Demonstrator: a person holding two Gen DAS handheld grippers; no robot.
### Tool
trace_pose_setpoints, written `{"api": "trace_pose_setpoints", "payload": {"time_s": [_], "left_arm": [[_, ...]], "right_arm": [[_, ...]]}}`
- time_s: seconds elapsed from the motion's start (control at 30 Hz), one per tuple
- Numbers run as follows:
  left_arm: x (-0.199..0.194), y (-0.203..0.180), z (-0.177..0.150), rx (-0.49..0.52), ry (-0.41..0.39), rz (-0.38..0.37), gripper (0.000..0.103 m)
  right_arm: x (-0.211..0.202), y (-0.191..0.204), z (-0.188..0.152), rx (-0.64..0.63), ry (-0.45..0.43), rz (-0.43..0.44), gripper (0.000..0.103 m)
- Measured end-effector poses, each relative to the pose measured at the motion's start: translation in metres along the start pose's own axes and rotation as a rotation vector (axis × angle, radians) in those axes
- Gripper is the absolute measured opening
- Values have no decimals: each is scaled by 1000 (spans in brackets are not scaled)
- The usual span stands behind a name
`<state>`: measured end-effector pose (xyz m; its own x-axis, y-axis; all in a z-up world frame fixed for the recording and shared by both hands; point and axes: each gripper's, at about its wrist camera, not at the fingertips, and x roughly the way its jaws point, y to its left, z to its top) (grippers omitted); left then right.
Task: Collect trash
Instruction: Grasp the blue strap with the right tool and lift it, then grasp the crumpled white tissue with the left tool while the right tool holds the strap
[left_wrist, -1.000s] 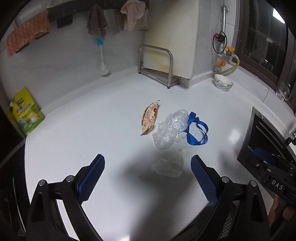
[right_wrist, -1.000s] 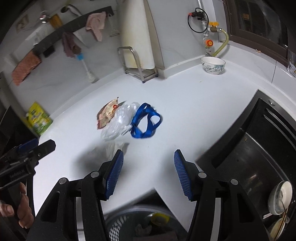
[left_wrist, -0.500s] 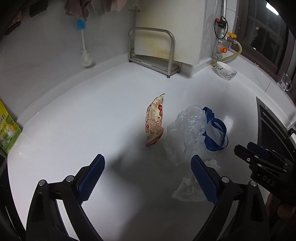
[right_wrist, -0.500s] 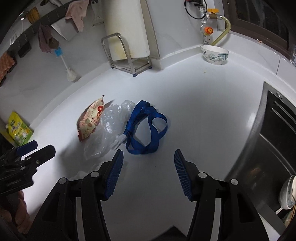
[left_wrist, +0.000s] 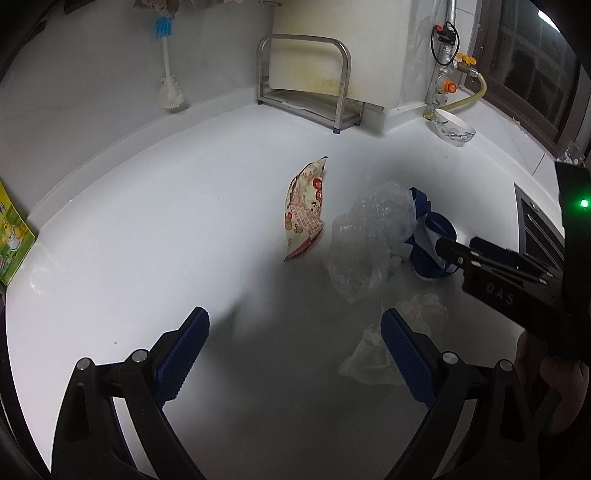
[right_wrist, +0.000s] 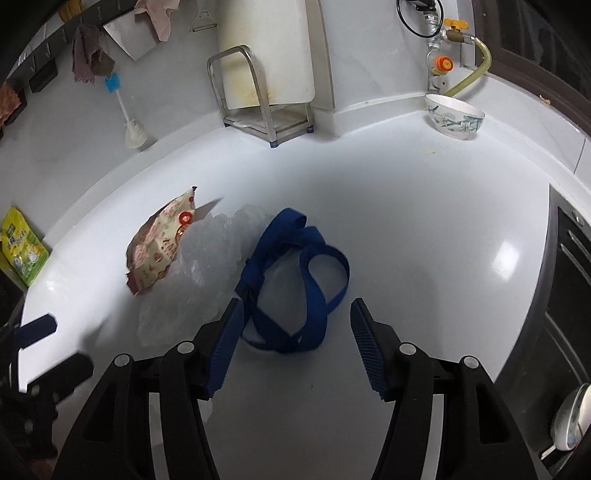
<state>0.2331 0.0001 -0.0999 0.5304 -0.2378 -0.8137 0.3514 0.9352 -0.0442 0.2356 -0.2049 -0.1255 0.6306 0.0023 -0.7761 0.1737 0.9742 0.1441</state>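
Trash lies on the white counter: a red-and-cream snack wrapper (left_wrist: 304, 210) (right_wrist: 160, 245), a crumpled clear plastic bag (left_wrist: 369, 242) (right_wrist: 195, 273), a blue strap (right_wrist: 295, 280) (left_wrist: 432, 240) and a crumpled white tissue (left_wrist: 391, 343). My left gripper (left_wrist: 293, 350) is open and empty, low over the counter, with the tissue by its right finger. My right gripper (right_wrist: 295, 343) is open and empty, its fingers either side of the near end of the blue strap. The right gripper also shows in the left wrist view (left_wrist: 480, 262).
A steel rack (right_wrist: 258, 99) with a white cutting board stands at the back. A dish brush (left_wrist: 170, 74) hangs on the wall. A patterned bowl (right_wrist: 454, 114) sits by the gas valve. A green-yellow pouch (right_wrist: 22, 247) leans at far left. A dark sink (right_wrist: 569, 295) is at right.
Both grippers have moved forward and down toward the trash. The right gripper now straddles the blue strap; the left one has come beside the tissue. Both stayed open.
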Motion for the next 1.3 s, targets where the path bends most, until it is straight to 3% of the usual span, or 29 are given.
{"api": "trace_pose_setpoints", "payload": {"time_s": [0.53,0.7,0.73,0.9,1.07,1.3], "left_arm": [[3,9,-4,-14,9,-1,92],[3,9,-4,-16,9,-6,92],[3,9,-5,-16,9,-7,92],[1,2,-9,-4,3,-23,92],[-2,-9,-12,14,1,-41,92],[3,-35,-14,57,5,-75,92]], "right_arm": [[31,21,13,2,51,-25,58],[33,24,13,-15,27,-47,57],[32,25,12,-19,22,-48,55],[31,22,11,-23,18,-2,15],[24,9,7,25,14,41,10],[-1,-25,-1,107,-27,14,5]]}}
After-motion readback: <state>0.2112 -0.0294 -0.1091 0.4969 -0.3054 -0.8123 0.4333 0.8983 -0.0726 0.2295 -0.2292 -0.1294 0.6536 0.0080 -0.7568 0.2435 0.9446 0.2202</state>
